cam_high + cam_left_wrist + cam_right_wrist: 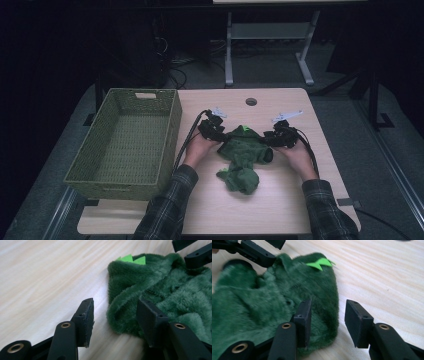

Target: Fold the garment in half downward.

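Observation:
A dark green plush garment (pixel 244 156) with bright green spikes (pixel 246 130) lies crumpled on the wooden table (pixel 280 210). My left gripper (pixel 220 131) is at the garment's left edge and my right gripper (pixel 268 138) at its right edge. In the left gripper view the left gripper (pixel 116 307) straddles a fold of the plush (pixel 160 287); one jaw stands clear over bare wood and the pads do not press. In the right gripper view the right gripper (pixel 328 306) has one jaw over the plush (pixel 262 305) and the other over bare table, with a gap showing.
A woven green basket (pixel 120 187) stands at the left of the table, close to the left forearm. A round cable hole (pixel 251 101) sits near the far edge. Bare wood lies in front of the garment. Each gripper view shows the other gripper's jaws beyond the plush.

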Available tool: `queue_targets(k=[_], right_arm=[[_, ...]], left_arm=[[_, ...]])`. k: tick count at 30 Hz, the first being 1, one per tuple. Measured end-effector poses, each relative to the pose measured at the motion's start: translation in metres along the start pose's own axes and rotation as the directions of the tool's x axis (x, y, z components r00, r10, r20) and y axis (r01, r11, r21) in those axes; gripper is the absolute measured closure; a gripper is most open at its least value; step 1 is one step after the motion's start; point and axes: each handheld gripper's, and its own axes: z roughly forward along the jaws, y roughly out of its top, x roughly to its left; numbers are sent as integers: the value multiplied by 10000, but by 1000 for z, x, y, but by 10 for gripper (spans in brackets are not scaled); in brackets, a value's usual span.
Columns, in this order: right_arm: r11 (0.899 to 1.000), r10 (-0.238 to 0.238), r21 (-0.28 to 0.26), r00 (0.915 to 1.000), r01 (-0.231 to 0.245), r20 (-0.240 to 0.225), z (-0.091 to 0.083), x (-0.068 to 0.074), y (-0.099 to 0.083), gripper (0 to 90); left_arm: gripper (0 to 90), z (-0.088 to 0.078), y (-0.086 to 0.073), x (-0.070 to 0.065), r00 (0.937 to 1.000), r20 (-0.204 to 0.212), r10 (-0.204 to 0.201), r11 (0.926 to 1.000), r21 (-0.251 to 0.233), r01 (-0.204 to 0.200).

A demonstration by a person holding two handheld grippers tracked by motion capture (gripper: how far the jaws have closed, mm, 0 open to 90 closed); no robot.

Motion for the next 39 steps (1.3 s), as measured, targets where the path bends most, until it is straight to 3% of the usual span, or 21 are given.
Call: queue_targets(k=[3, 7, 10, 13, 16, 20, 22, 26, 27, 31, 34, 39], right_arm=[[9998, -7, 178, 10000, 8, -7, 4, -1, -2, 599], [9989, -27, 466, 10000, 24, 82, 11, -2, -4, 677], [9987, 110, 502, 9999, -115, 110, 12, -2, -4, 755], [9982, 131, 578, 9996, -146, 253, 13, -1, -3, 861], [9978, 146, 641, 9994, -166, 314, 12, 1, -2, 873], [9987, 239, 450, 9993, -252, 296, 6, 4, 2, 880], [9992, 174, 352, 9993, -185, 325, 2, 5, 5, 882], [9999, 117, -40, 9995, -116, 295, -8, 9, 10, 886], [9999, 62, 109, 9996, -65, 262, -11, 9, 14, 886], [9993, -18, -361, 9999, 24, 165, -24, 13, 27, 888], [9985, -272, -474, 9991, 286, 310, -33, 16, 39, 889], [9936, -599, -923, 9966, 649, 559, -53, 21, 58, 889]], left_arm=[[484, 5, -2, -1, 10000, 72, 69, 9998, 164, -70], [561, 8, -3, -2, 9997, 211, 143, 9998, 108, -145], [633, 10, -3, -2, 9989, 353, 306, 9992, 265, -315], [769, 12, -2, -4, 9985, 441, 324, 9988, 360, -340], [867, 10, 1, -4, 9984, 479, 290, 9983, 498, -313], [880, 4, 4, -4, 9982, 557, 227, 9989, 389, -249], [880, 1, 6, -6, 9986, 530, 38, 10000, 16, -39], [880, -13, 15, -8, 9989, 463, 121, 9986, -516, -97], [880, -16, 17, -8, 9988, 457, 149, 9982, -581, -123], [879, -33, 27, -12, 9990, 383, 218, 9930, -1169, -172], [877, -42, 34, -16, 9982, 288, 522, 9906, -1278, -481], [874, -61, 46, -20, 9982, 168, 569, 9801, -1913, -526]])
